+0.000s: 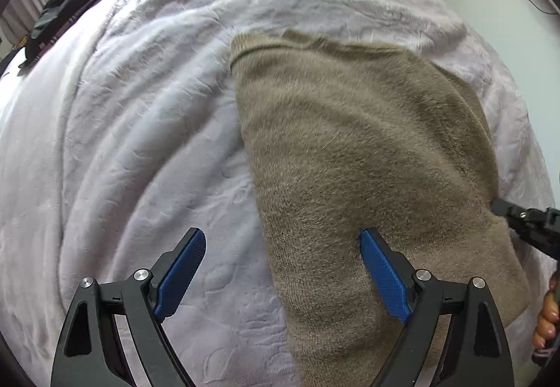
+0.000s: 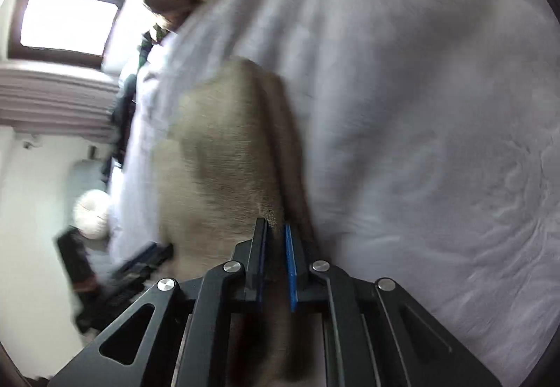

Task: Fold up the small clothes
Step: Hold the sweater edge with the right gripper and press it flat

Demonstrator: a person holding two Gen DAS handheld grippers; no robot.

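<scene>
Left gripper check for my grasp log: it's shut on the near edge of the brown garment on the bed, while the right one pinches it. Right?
Not quite. The left gripper is open, holding nothing over the brown garment, as the left wrist view shows. The right gripper does pinch it.

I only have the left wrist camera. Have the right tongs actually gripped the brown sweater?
Observer: Yes, the right tongs are shut on the brown sweater at its edge.
Operator: How deep is the bite?
Observer: Deep. The cloth runs back between the pads towards the camera.
Operator: Anything in the background there?
Observer: A bright window, upper left. The picture is motion-blurred.
</scene>
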